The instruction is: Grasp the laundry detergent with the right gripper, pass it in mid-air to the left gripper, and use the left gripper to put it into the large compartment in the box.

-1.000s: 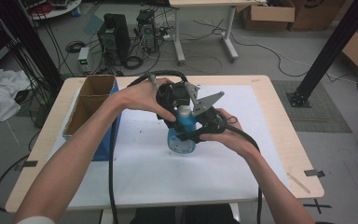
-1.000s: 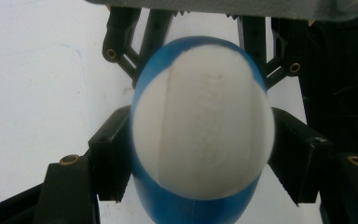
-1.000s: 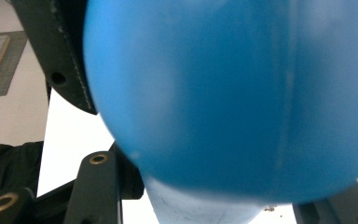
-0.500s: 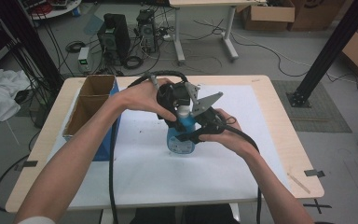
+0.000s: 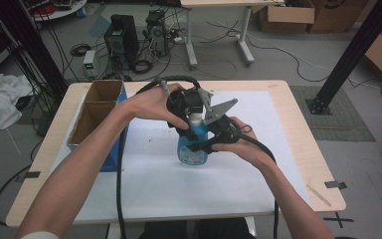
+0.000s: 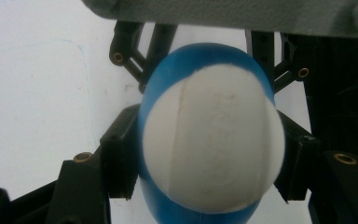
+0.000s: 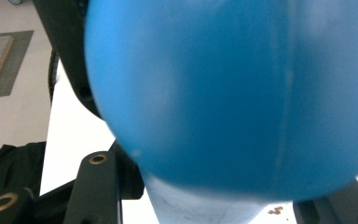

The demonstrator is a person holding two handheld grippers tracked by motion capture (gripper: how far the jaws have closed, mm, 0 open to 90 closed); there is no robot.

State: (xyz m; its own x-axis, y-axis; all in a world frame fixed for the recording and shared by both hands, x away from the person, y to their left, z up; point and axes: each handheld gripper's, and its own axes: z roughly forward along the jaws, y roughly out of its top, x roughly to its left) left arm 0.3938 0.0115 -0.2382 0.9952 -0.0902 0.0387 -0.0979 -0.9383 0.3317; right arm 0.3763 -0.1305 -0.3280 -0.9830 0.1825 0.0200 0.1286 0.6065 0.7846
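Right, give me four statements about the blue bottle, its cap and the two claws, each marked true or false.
1. The left claw is shut on the white cap. True.
2. The blue bottle lies on its side. False: it stands upright on the white sheet.
3. The right claw grips the bottle's body. True.
4. The bottle stands inside the cardboard box. False: the box is apart, at the table's left.
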